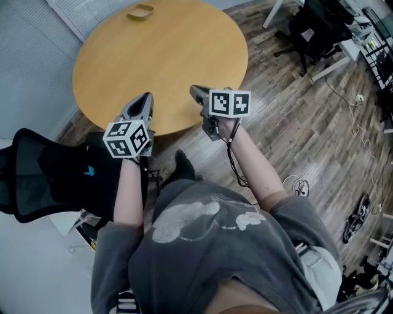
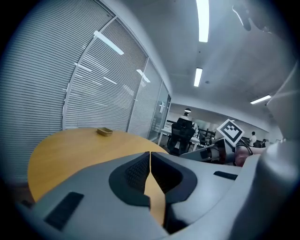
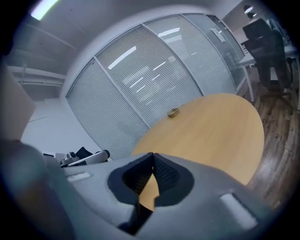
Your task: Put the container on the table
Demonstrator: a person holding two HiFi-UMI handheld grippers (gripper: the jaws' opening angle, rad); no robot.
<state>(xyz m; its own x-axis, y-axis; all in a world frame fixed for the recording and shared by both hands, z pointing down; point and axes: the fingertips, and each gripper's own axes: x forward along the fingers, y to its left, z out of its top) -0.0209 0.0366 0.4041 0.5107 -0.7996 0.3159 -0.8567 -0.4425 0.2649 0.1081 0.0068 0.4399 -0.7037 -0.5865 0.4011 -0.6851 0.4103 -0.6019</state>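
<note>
The container (image 1: 140, 11) is a small, shallow tan tray that rests at the far edge of the round wooden table (image 1: 159, 61). It also shows as the container (image 2: 105, 131) far ahead in the left gripper view and as the container (image 3: 173, 112) in the right gripper view. My left gripper (image 1: 146, 98) hovers over the table's near edge, shut and empty, its jaws (image 2: 150, 153) tip to tip. My right gripper (image 1: 195, 91) is level with it to the right, also shut on nothing (image 3: 152, 155). Both are far from the container.
A black office chair (image 1: 43, 175) stands by my left side, and another chair (image 1: 313, 30) by desks at the far right. Cables (image 1: 359, 214) lie on the wood floor. A wall of blinds (image 3: 140, 75) runs behind the table.
</note>
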